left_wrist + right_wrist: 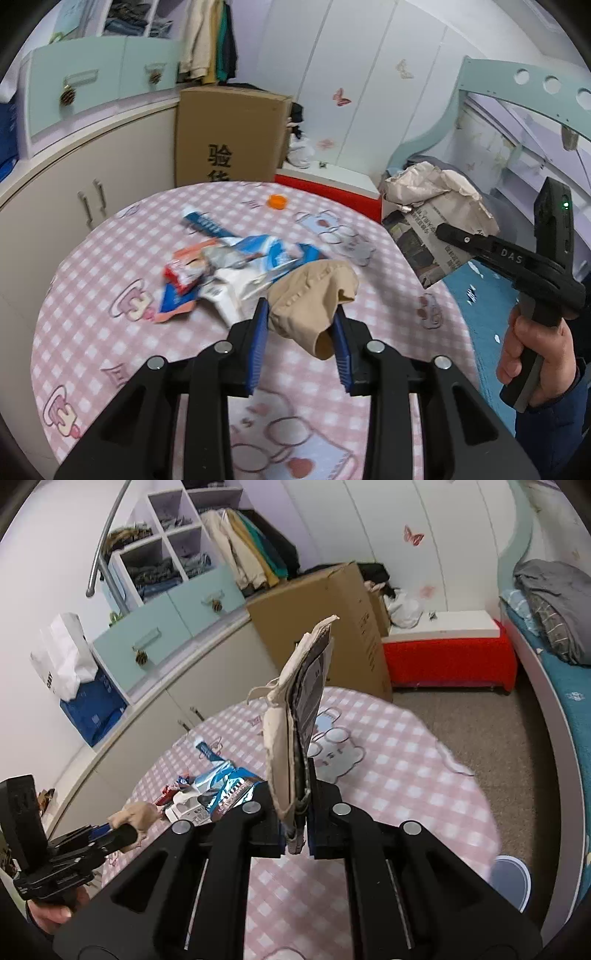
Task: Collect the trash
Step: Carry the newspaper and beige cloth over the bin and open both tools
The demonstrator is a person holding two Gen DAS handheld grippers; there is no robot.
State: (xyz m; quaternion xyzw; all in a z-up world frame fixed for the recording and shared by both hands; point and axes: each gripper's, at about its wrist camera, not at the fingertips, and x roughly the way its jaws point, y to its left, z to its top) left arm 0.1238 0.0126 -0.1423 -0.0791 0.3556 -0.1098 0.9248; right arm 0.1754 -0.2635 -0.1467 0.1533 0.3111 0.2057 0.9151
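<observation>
My left gripper (300, 328) is shut on a crumpled tan paper wad (312, 299) and holds it above the round table (92, 332); it also shows in the right wrist view (135, 818). My right gripper (297, 812) is shut on a folded newspaper with brown paper (295, 720), held upright over the table; in the left wrist view this bundle (436, 218) hangs off the table's right side. A heap of snack wrappers (225, 266) lies mid-table, with an orange bottle cap (277, 201) farther back.
A tall cardboard box (229, 136) stands behind the table. A red-and-white bench (447, 653) and a bed (554, 635) are to the right. A pale bin (511, 880) sits on the floor beside the table. Cabinets (85, 192) run along the left.
</observation>
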